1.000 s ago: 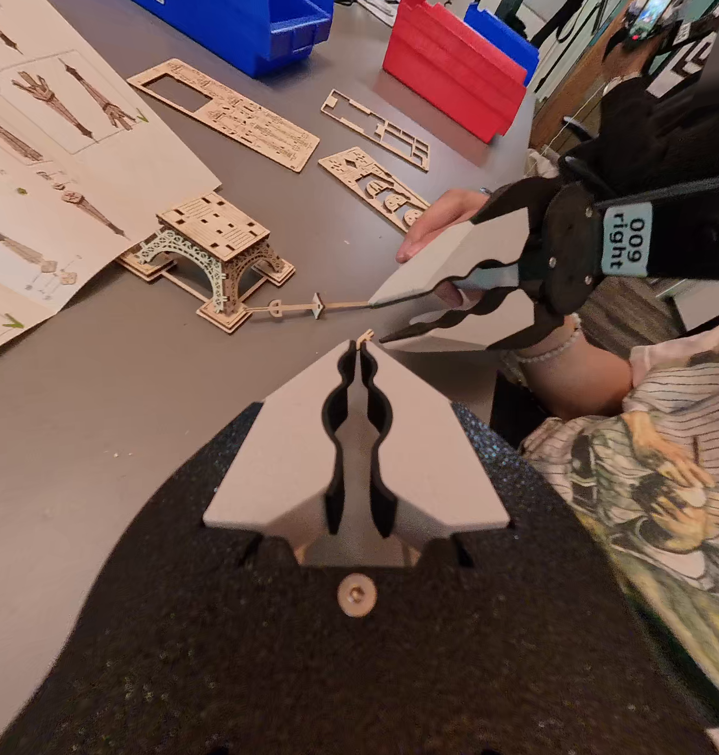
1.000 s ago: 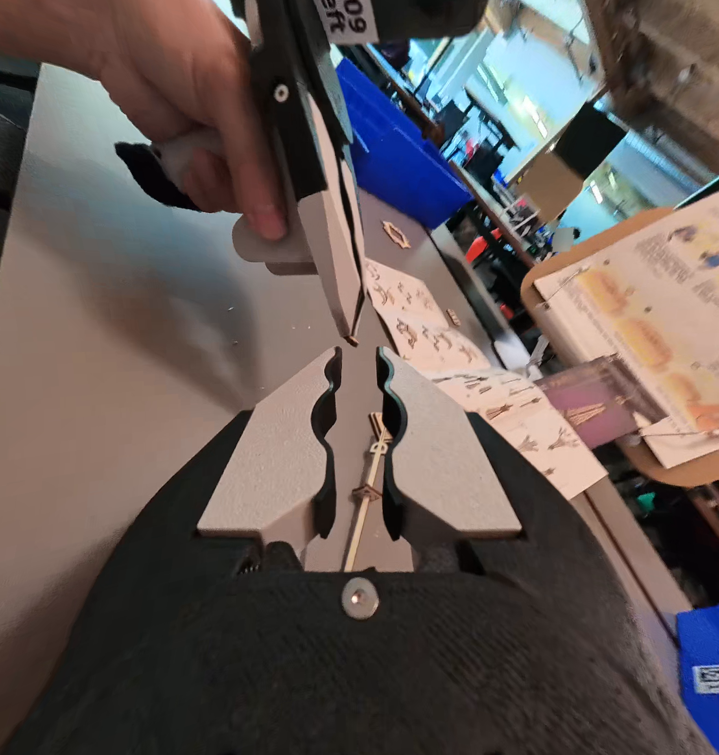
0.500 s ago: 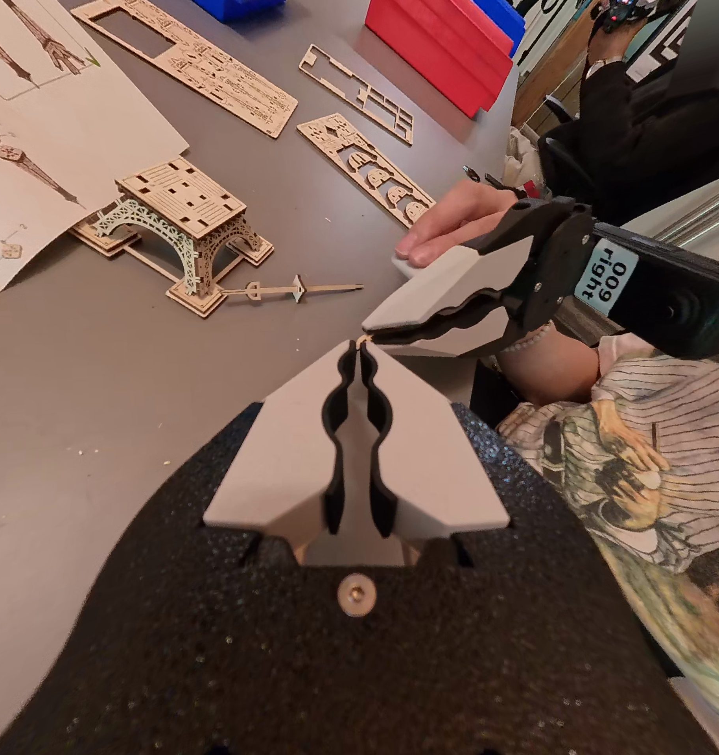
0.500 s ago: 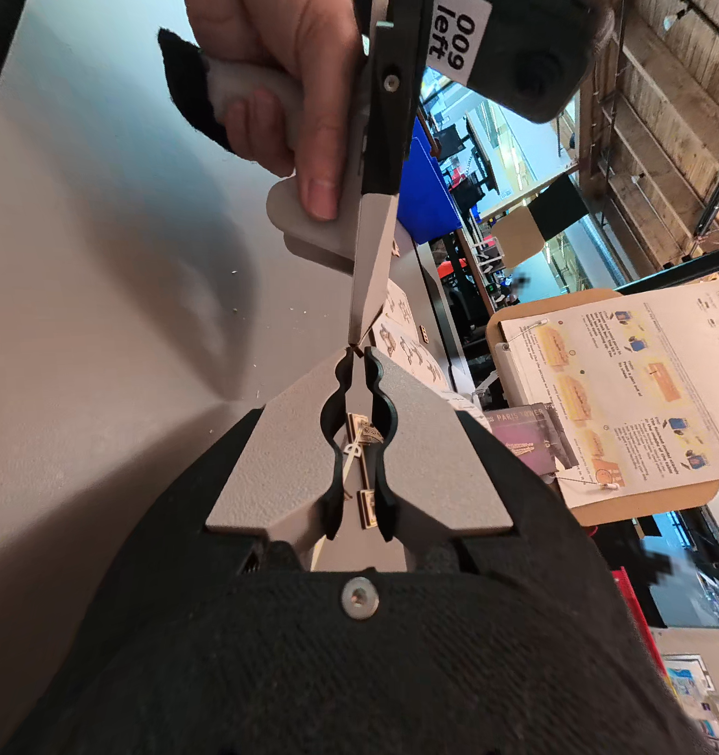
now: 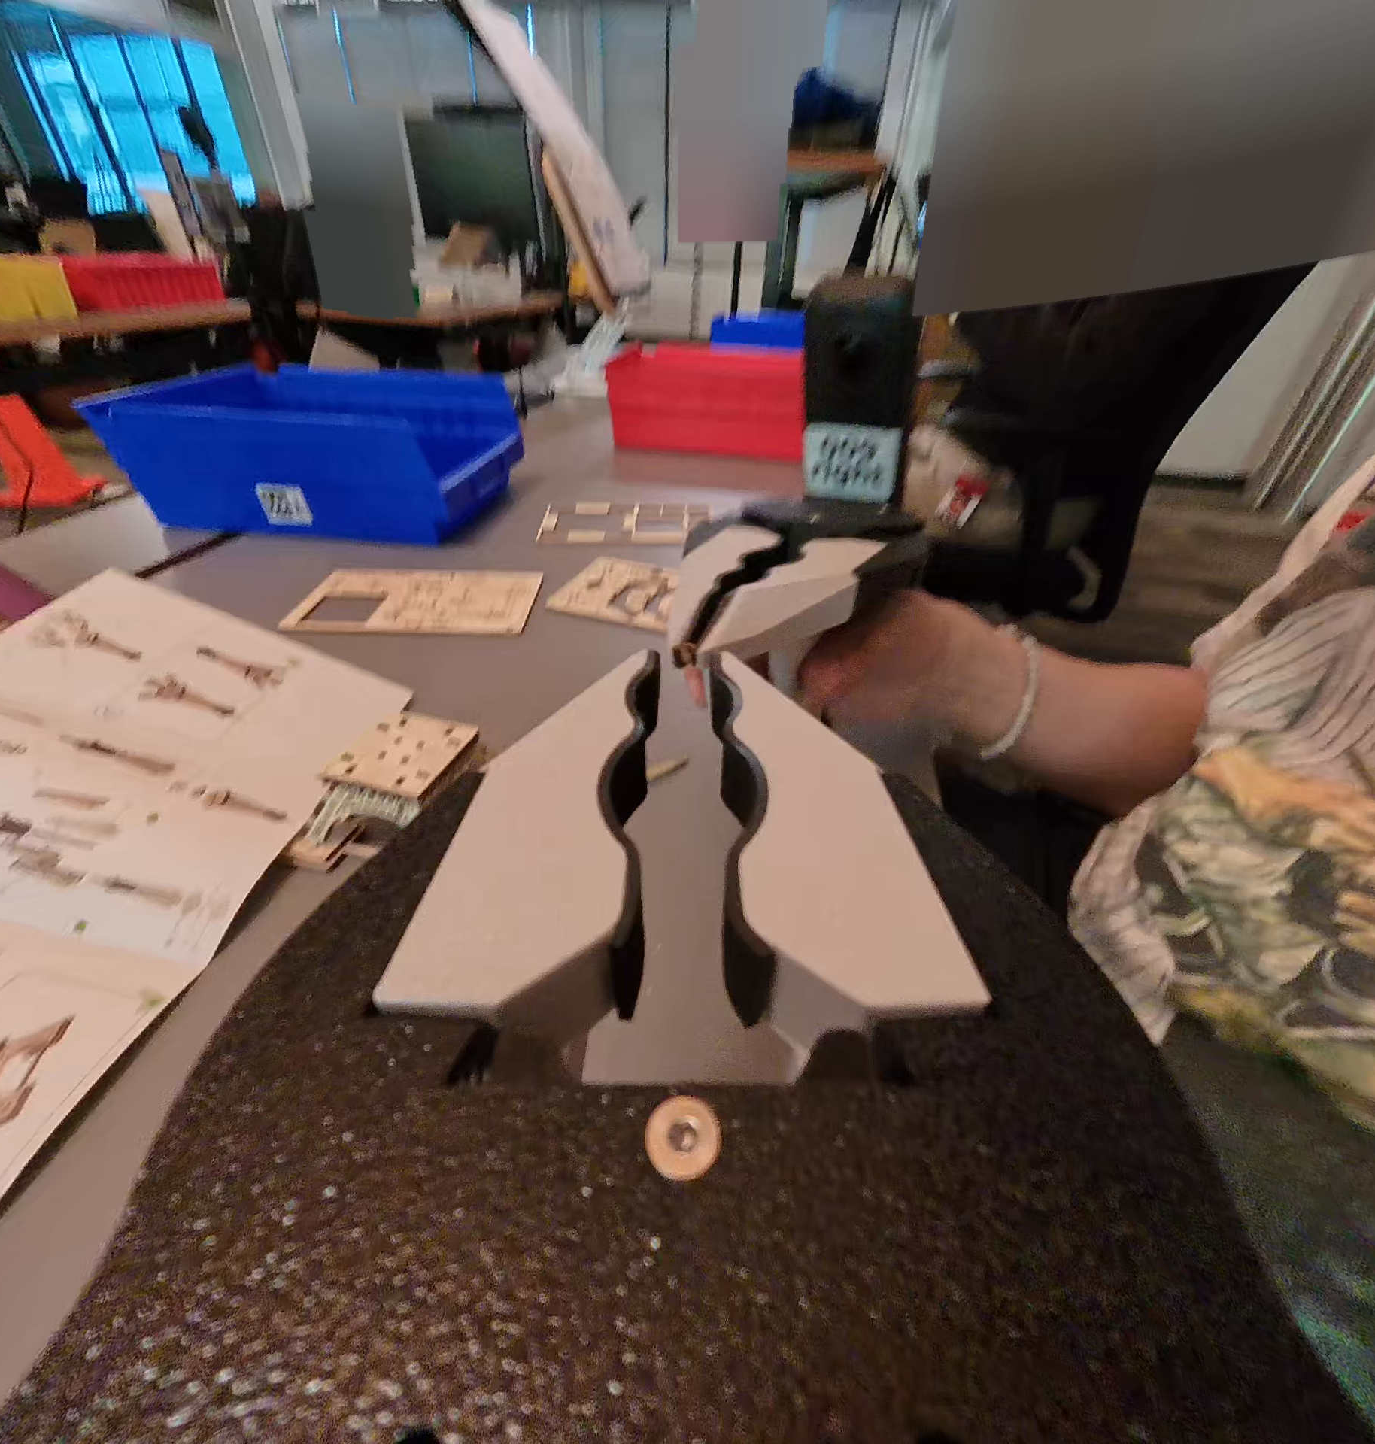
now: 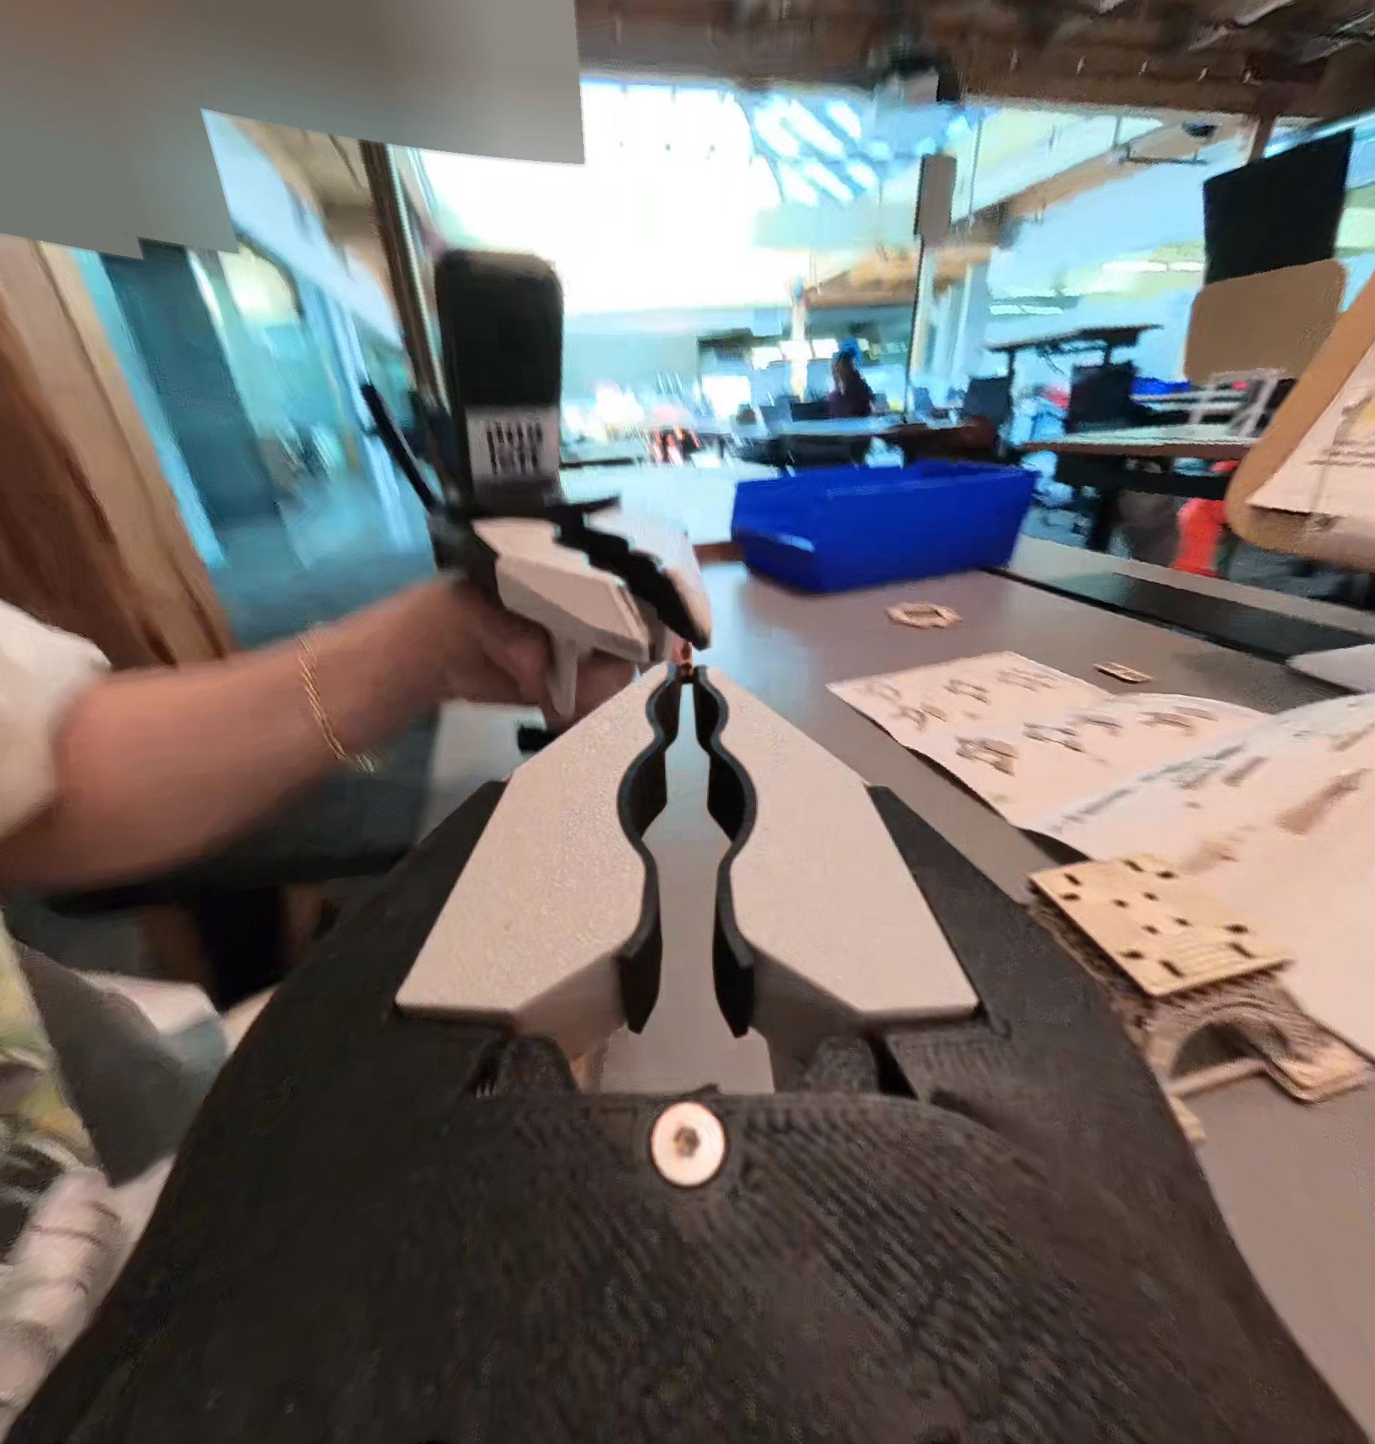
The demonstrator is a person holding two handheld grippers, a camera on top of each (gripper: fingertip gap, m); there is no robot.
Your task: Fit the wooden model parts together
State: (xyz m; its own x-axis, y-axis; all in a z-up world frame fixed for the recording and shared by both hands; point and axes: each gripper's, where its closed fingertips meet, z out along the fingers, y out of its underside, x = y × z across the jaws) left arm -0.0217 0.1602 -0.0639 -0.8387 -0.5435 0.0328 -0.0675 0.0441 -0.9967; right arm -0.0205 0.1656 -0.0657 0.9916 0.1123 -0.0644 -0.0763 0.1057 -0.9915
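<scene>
**Item: handover of a small part, tip to tip.**

- Left claw: jaws narrowly apart and gripping nothing. The gap runs straight ahead.
- Right claw: jaws all but closed, pinching a small wooden part at the very tips. It is too small and blurred to say which part it is.
- Key relation: the two claws meet nose to nose above the worktop. Seen from the left claw, the right one comes in from the right and slightly above. The pinched part hangs down from its tips into the mouth of the left claw's gap, nearer the right-hand finger. The part's long axis looks roughly upright and a little tilted, so it crosses the left claw's line of reach. I cannot tell whether it touches either left finger.
- Tower base: stands on the worktop, below and to the left of the left claw. From the right claw it is low on the right. Both claws are well clear of it.
- Thin spire piece: lies flat on the worktop, visible through the left claw's gap.
- Also present: instruction sheets to the left, flat wooden fret sheets ahead, and beyond them a blue bin and a red bin.
- Judgement: the part is already inside the left mouth, so the left claw would only need to close. A slight slip sideways could drop the part.
</scene>
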